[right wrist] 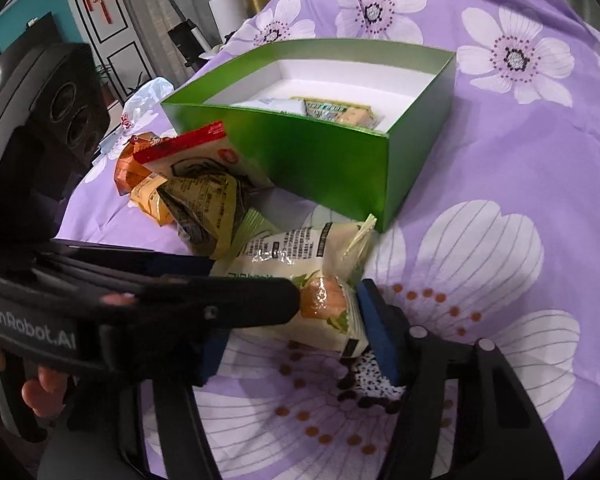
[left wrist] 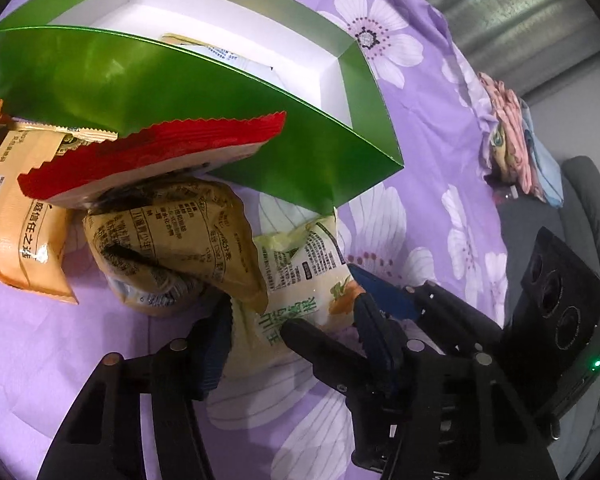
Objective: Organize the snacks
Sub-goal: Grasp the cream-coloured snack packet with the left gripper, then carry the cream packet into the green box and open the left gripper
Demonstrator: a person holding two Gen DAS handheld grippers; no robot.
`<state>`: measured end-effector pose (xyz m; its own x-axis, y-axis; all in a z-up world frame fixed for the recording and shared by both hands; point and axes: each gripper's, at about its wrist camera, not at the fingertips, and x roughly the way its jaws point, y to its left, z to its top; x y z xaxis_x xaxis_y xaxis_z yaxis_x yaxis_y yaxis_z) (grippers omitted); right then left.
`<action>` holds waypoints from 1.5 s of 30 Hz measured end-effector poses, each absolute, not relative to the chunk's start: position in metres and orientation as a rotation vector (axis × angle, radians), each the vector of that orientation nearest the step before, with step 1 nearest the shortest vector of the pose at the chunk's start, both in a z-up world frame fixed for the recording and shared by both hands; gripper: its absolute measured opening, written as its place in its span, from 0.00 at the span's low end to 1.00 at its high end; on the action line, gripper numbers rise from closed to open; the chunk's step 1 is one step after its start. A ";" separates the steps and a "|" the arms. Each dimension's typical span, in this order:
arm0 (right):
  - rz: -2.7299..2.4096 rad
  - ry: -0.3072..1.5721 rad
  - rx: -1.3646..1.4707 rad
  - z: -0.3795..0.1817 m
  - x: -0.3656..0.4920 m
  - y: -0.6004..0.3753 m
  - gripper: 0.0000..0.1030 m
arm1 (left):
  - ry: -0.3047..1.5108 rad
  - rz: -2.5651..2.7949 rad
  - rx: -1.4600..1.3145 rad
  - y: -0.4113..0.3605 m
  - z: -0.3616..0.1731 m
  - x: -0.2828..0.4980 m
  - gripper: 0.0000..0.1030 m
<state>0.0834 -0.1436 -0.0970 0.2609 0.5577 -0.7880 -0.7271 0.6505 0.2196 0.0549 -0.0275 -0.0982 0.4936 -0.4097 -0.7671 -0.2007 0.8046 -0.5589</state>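
Observation:
A pale yellow-green snack packet (left wrist: 296, 276) (right wrist: 296, 260) lies on the purple flowered cloth in front of the green box (left wrist: 172, 92) (right wrist: 308, 156). My left gripper (left wrist: 294, 340) has its blue pads against the packet's two sides, shut on it. My right gripper (right wrist: 296, 340) grips the same packet from the other side. Each gripper shows in the other's view: the right gripper (left wrist: 324, 300) enters from the right, the left gripper (right wrist: 256, 276) from the left. Inside the box lie a few packets (right wrist: 332, 110).
Left of the held packet, a crumpled mustard packet (left wrist: 180, 240) (right wrist: 204, 204), a red-edged packet (left wrist: 152, 148) (right wrist: 188, 148) and an orange packet (left wrist: 20, 208) (right wrist: 148, 196) are piled against the box. A heap of clothes (left wrist: 508, 136) sits at the cloth's edge. A hand (right wrist: 44, 392) holds the left gripper.

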 end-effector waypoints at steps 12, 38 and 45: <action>0.853 0.985 -0.130 -0.099 0.058 -0.159 0.22 | 1.060 -0.166 -0.590 -0.031 -0.091 0.038 0.37; 0.830 0.793 -0.103 -0.026 0.005 -0.158 0.18 | 0.831 -0.186 -0.364 -0.050 -0.007 -0.016 0.37; 0.834 0.754 -0.128 -0.010 0.015 -0.143 0.18 | 0.780 -0.169 -0.355 -0.036 0.009 -0.009 0.37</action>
